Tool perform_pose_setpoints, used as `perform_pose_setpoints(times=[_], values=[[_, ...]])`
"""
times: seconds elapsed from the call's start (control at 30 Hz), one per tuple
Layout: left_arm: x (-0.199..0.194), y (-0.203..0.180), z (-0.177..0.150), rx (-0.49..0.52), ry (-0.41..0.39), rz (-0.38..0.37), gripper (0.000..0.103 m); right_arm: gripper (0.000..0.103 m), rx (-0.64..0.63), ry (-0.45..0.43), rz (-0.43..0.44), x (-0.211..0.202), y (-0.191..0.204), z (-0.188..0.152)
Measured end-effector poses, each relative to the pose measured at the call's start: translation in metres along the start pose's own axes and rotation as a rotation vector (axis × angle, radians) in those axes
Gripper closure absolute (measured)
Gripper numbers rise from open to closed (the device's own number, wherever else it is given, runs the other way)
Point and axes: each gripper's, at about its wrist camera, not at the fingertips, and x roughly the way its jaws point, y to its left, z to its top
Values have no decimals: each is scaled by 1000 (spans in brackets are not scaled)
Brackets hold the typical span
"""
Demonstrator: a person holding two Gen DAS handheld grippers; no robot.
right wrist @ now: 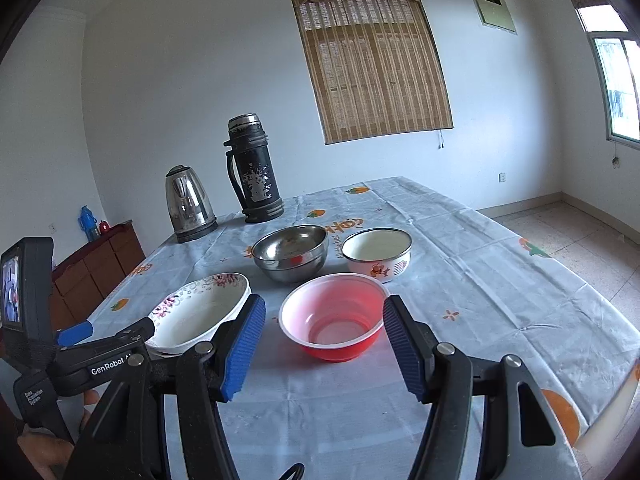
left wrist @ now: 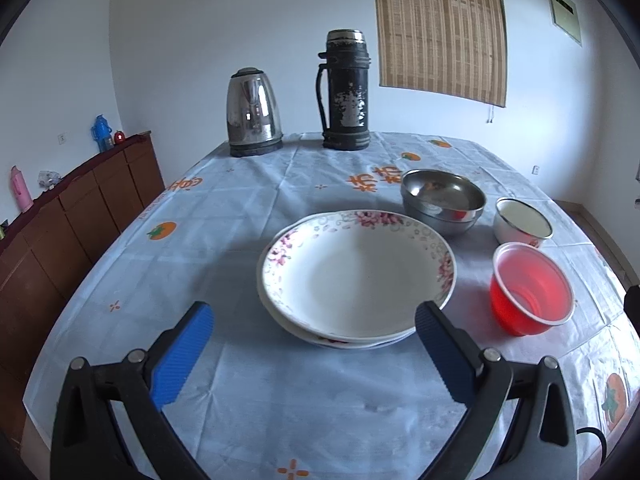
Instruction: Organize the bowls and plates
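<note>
A table covered with a pale blue plastic cloth printed with orange fruit and orange lettering carries everything. At its far edge stand a stainless-steel electric kettle and, beside it, a tall black vacuum flask with worn paint. Nearer lie two stacked white plates with pink floral rims. Beyond them sit nested steel bowls, a small white enamel bowl, and a translucent red plastic bowl.

Two floral plates, stacked. Steel bowls: two, nested. One enamel bowl, one red bowl, one kettle, one flask.
</note>
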Motion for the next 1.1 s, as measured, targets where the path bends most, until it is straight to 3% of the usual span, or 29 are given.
perform_pose_setpoints(times=[0.2, 0.67, 1.1], values=[[3, -6, 1, -27, 19, -73, 0, 39, 20, 1, -49, 2, -22, -1], [15, -36, 2, 57, 27, -22, 0, 39, 35, 6, -89, 7, -45, 5], [26, -52, 7, 85, 33, -28, 0, 39, 40, 5, -116, 18, -59, 14]])
